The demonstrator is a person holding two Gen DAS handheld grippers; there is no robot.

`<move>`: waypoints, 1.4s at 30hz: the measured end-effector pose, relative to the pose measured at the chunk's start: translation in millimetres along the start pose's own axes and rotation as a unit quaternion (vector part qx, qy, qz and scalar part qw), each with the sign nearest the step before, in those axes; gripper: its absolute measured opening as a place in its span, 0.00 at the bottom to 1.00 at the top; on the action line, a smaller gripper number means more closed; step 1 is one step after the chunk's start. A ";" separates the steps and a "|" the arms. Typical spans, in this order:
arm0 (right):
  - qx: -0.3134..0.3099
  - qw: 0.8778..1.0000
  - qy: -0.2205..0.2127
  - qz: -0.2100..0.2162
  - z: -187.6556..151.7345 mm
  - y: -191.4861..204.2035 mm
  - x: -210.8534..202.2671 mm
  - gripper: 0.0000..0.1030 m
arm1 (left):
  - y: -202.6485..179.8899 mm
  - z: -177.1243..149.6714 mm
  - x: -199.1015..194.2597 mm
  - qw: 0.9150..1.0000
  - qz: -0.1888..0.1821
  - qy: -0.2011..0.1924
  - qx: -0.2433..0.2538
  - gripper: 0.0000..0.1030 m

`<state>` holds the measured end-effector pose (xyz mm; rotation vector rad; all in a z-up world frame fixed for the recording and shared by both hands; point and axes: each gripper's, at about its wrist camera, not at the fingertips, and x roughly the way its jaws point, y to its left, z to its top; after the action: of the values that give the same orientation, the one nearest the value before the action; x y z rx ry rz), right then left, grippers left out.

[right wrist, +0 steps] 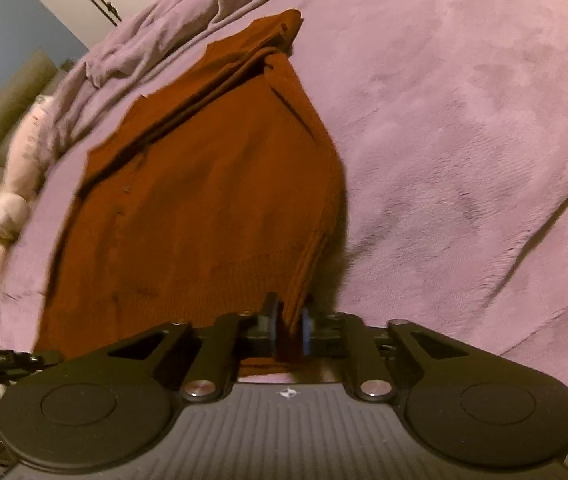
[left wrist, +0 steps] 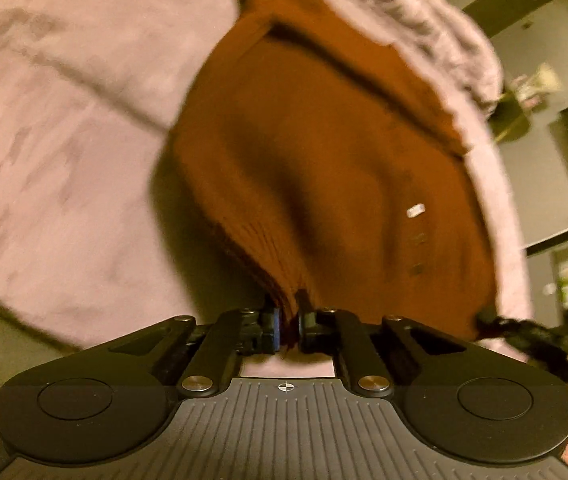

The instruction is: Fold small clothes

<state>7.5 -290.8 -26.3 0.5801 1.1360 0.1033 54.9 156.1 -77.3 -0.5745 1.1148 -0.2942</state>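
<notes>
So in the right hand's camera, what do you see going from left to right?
Pink plush toy → rust-brown cardigan, its hem pinched in the right gripper → bare purple blanket.

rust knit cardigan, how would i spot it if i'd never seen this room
Find the wide bed under a mauve plush blanket. On it lies the rust-brown knitted cardigan, its near hem pinched by both tools. It is the only dark orange thing there, with a button row.

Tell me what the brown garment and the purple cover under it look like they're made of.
The brown garment: a knit, probably wool or acrylic, matte; ribbed rows show at the hem by the left gripper. The purple cover: likely plush fleece or velour, with a soft nap showing darker brushed patches.
</notes>
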 end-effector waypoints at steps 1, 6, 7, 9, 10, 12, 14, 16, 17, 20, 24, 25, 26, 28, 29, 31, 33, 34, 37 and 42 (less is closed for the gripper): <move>0.013 1.000 -0.003 0.018 4.3 -0.8 -2.3 0.06 | -6.4 5.3 -6.0 1.000 -0.011 -0.012 0.006 0.09; 0.017 0.998 -0.039 0.053 40.1 15.3 -9.8 0.06 | -36.0 41.5 -27.1 0.996 -0.029 -0.073 0.048 0.08; 0.009 0.997 -0.049 0.051 48.6 21.1 -9.1 0.06 | -40.5 53.4 -28.6 0.994 -0.027 -0.087 0.052 0.08; -0.014 0.997 -0.069 0.042 69.2 36.7 -5.6 0.06 | -47.1 75.5 -27.6 0.992 -0.017 -0.112 0.054 0.07; -0.028 0.996 -0.081 0.035 78.4 43.4 -4.2 0.06 | -49.5 84.9 -25.9 0.991 -0.009 -0.124 0.053 0.07; -0.051 0.993 -0.104 0.018 98.2 60.2 3.6 0.06 | -53.4 106.1 -21.7 0.986 0.017 -0.154 0.054 0.06; -0.059 0.991 -0.119 0.007 114.4 70.2 13.6 0.06 | -56.4 122.8 -17.3 0.978 0.061 -0.191 0.062 0.06; -0.075 0.988 -0.134 -0.026 129.8 80.9 27.2 0.06 | -56.8 134.1 -10.6 0.972 0.102 -0.203 0.067 0.06; -0.083 0.986 -0.137 -0.040 134.8 81.6 31.5 0.07 | -56.5 136.8 -7.2 0.971 0.112 -0.201 0.068 0.07; -0.096 0.985 -0.134 -0.047 144.6 82.6 40.2 0.17 | -55.4 134.1 2.6 0.977 0.087 -0.162 0.110 0.32; -0.174 0.976 -0.123 -0.044 133.7 80.9 37.7 0.37 | -67.5 98.9 13.6 0.960 0.073 -0.096 0.251 0.54; -0.197 0.974 -0.109 -0.035 127.6 81.1 38.6 0.39 | -73.3 87.6 18.5 0.950 0.079 -0.082 0.292 0.58; -0.218 0.971 -0.095 -0.030 120.6 80.2 38.8 0.40 | -77.1 76.5 22.3 0.938 0.080 -0.068 0.330 0.63; -0.269 0.961 -0.062 -0.035 105.3 81.9 43.4 0.46 | -83.8 57.8 34.0 0.919 0.083 -0.048 0.383 0.83; -0.287 0.956 -0.050 -0.039 99.1 82.8 46.2 0.47 | -85.7 51.3 39.1 0.913 0.082 -0.041 0.396 0.83; -0.314 0.947 -0.033 -0.052 90.0 84.1 51.4 0.49 | -88.0 47.4 51.0 0.913 0.073 -0.017 0.401 0.83; -0.339 0.938 -0.028 -0.065 84.9 87.4 54.8 0.50 | -88.8 44.5 59.7 0.914 0.084 -0.009 0.398 0.82; -0.349 0.935 -0.026 -0.066 82.0 89.1 54.9 0.51 | -88.3 45.0 64.3 0.915 0.090 -0.003 0.394 0.79; -0.375 0.925 -0.014 -0.063 78.5 95.2 58.7 0.56 | -86.8 49.3 70.0 0.917 0.085 0.010 0.391 0.78; -0.429 0.900 0.021 -0.080 80.4 101.6 79.7 0.67 | -84.5 54.3 66.2 0.916 0.077 0.013 0.392 0.49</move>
<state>133.8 -206.4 -19.3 -0.3054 1.0491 0.4505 136.9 69.5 -62.1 0.2324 0.9575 -0.5740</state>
